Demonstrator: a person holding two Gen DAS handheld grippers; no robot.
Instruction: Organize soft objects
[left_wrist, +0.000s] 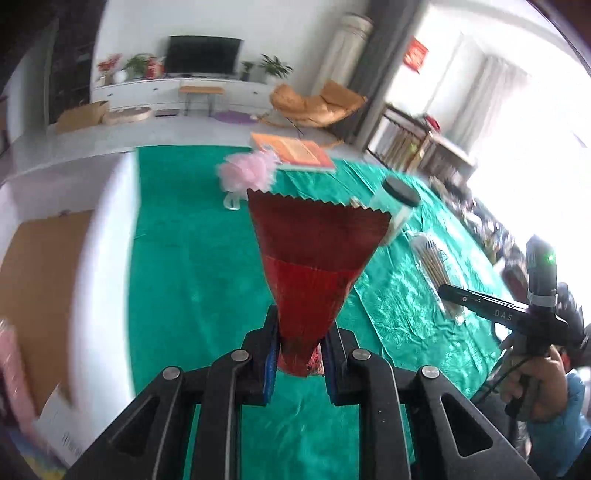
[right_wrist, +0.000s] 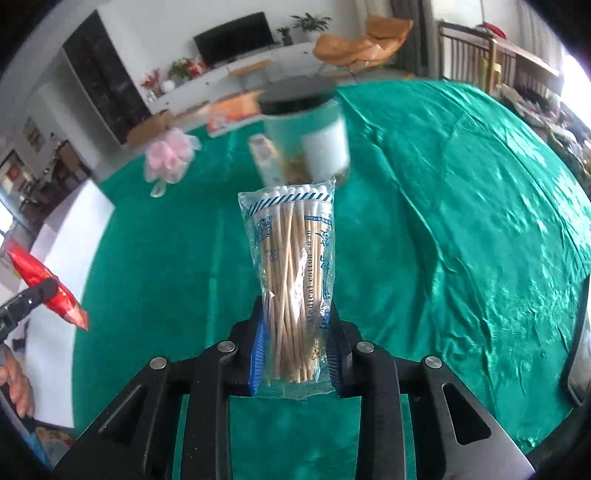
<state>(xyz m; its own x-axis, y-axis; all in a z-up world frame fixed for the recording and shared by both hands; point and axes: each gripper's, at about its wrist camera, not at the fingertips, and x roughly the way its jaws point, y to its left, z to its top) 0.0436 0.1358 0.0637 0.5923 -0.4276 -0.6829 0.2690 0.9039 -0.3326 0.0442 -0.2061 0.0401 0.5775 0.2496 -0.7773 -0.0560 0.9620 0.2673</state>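
Observation:
My left gripper is shut on a red foil packet and holds it above the green tablecloth. The packet also shows at the left of the right wrist view. My right gripper is shut on a clear bag of cotton swabs, held up over the cloth; the bag shows at the right of the left wrist view. A pink mesh bath puff lies at the far side of the cloth and shows in the right wrist view.
A clear jar with a black lid stands beyond the swab bag, also in the left wrist view. An orange book lies at the table's far edge. A white box with brown cardboard sits left of the table.

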